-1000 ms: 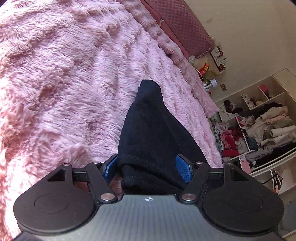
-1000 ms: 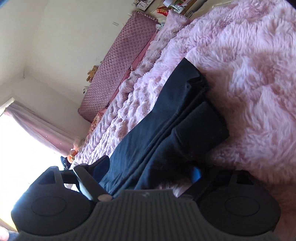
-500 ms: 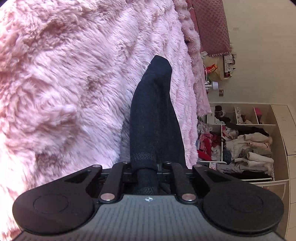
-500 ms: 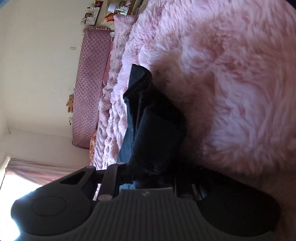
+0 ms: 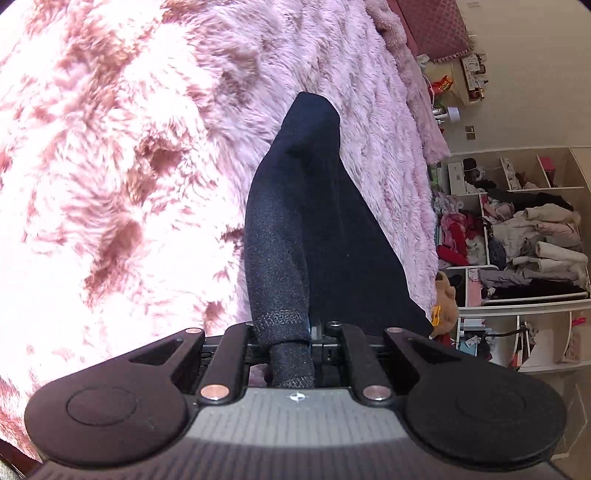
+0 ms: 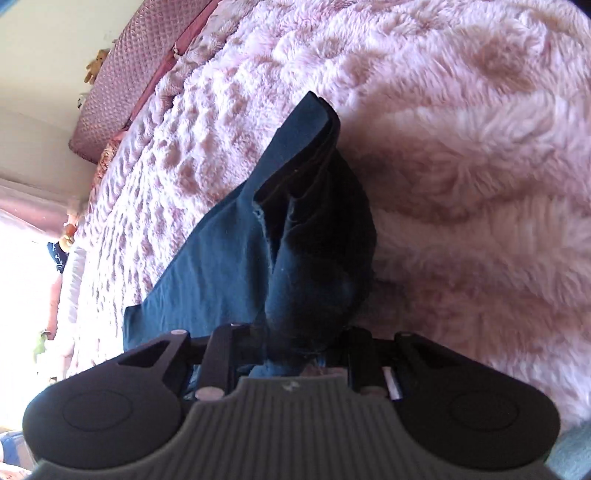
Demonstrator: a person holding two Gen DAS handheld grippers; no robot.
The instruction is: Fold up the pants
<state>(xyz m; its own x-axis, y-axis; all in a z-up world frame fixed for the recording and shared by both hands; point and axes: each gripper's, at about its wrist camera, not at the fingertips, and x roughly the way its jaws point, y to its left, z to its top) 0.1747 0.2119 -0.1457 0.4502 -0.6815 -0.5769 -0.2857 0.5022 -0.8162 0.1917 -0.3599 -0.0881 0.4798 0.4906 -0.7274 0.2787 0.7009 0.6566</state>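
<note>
Dark navy pants [image 5: 314, 229] lie on a fluffy pink blanket [image 5: 129, 166]. My left gripper [image 5: 291, 332] is shut on a hem edge of the pants, and the cloth runs taut from the jaws toward the far end. My right gripper [image 6: 295, 347] is shut on another bunched edge of the pants [image 6: 295, 240]. In the right wrist view the cloth is lifted off the blanket [image 6: 461, 166] and a flat layer spreads to the left. The fingertips are hidden by cloth in both views.
The bed's quilted pink headboard [image 5: 436, 26] and pillows lie at the far end. Open shelves stuffed with clothes [image 5: 524, 236] stand to the right of the bed. A window with bright light [image 6: 22, 280] is at the left in the right wrist view.
Both grippers were open around the pants' edge a second ago and have closed on the cloth. Both have since lifted it, pulling it taut.
</note>
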